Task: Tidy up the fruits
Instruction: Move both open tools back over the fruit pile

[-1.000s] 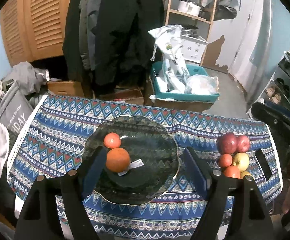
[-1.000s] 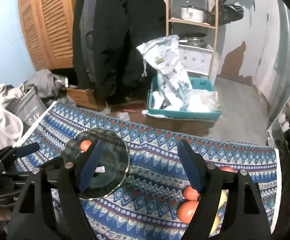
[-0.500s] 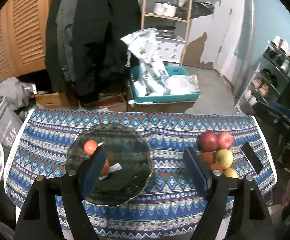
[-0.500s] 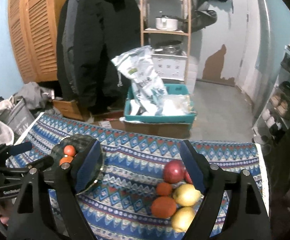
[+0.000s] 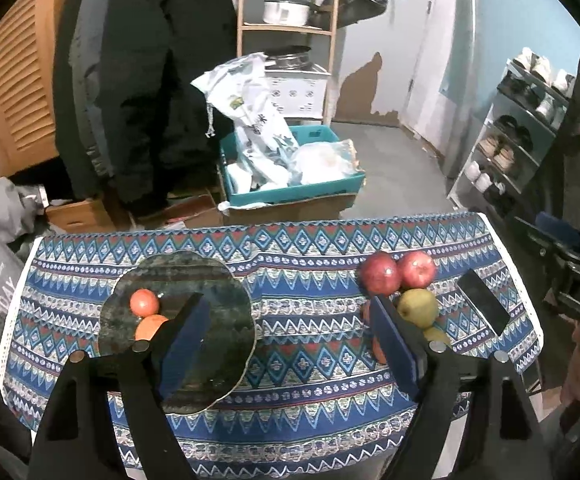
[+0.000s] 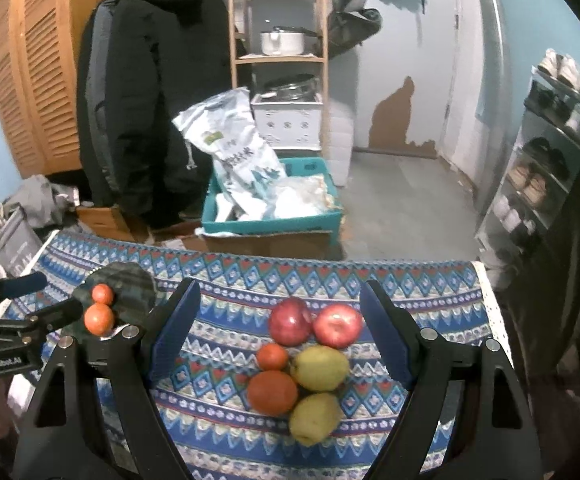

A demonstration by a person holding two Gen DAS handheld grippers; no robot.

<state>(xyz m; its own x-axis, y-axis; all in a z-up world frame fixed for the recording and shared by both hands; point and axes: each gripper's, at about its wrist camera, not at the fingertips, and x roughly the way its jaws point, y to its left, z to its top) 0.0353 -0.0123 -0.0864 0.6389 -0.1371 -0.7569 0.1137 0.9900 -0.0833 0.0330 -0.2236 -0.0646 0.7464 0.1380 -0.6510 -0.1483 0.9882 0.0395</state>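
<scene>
Both views have swung rightward: the fruit pile now lies between the right gripper's jaws, formerly at frame edge.

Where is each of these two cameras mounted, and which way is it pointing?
Left wrist: rides the left tongs, looking down at the glass plate; own fingers show, jaws opening, empty.
Right wrist: rides the right tongs, looking down over the fruit pile; own fingers and the left tongs show.
Shared: the patterned tablecloth, plate, fruit pile.
</scene>
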